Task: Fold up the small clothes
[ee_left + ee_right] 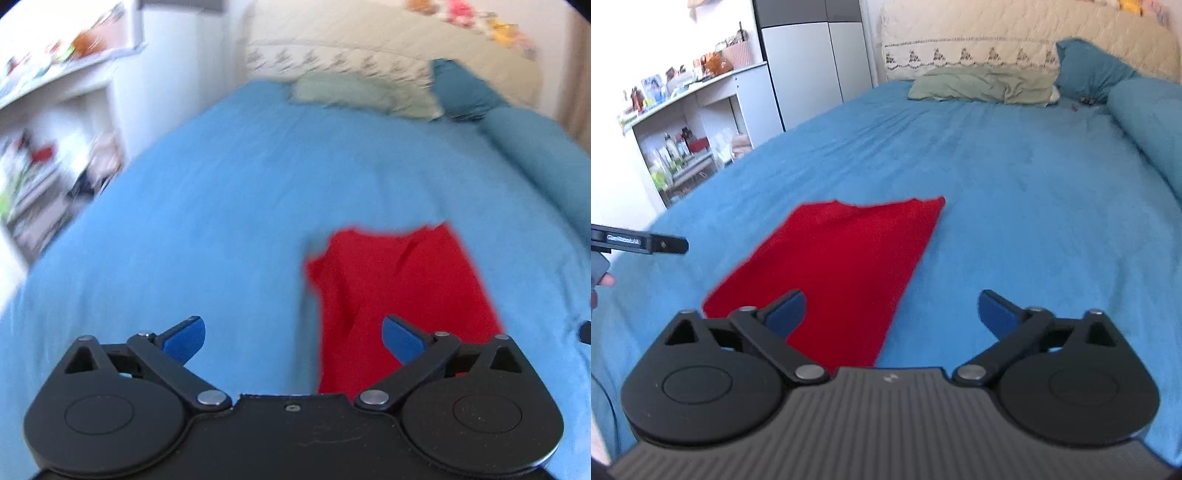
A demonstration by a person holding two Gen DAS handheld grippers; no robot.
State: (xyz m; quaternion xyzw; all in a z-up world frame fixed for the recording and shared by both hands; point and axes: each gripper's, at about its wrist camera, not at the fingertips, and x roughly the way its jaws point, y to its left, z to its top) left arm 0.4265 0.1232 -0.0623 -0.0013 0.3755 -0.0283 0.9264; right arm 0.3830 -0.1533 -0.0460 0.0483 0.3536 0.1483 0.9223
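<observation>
Both my left gripper (pixel 293 338) and right gripper (pixel 892 314) hang spread wide, holding nothing, above a blue bedspread (pixel 1015 177) where the red garment (pixel 834 266) lies flat. I see a green pillow (pixel 982 86) by the quilted headboard (pixel 997 33), and white shelves (pixel 687 122) along the left.

plain bright red small cloth garment (pixel 834 266), no print, lying on a solid sky-blue bed cover (pixel 1015 192). pale sage-green crumpled pillow (pixel 979 86) beside a darker teal-blue pillow (pixel 1086 66) and a teal-blue bolster (pixel 1148 122). cream quilted headboard cover (pixel 997 33) with a row of small grey-green embroidered motifs. black left tool (pixel 293 338) and black right tool (pixel 892 314), both with blue finger pads. white shelving unit (pixel 701 110) with mixed orange, red and green clutter.
</observation>
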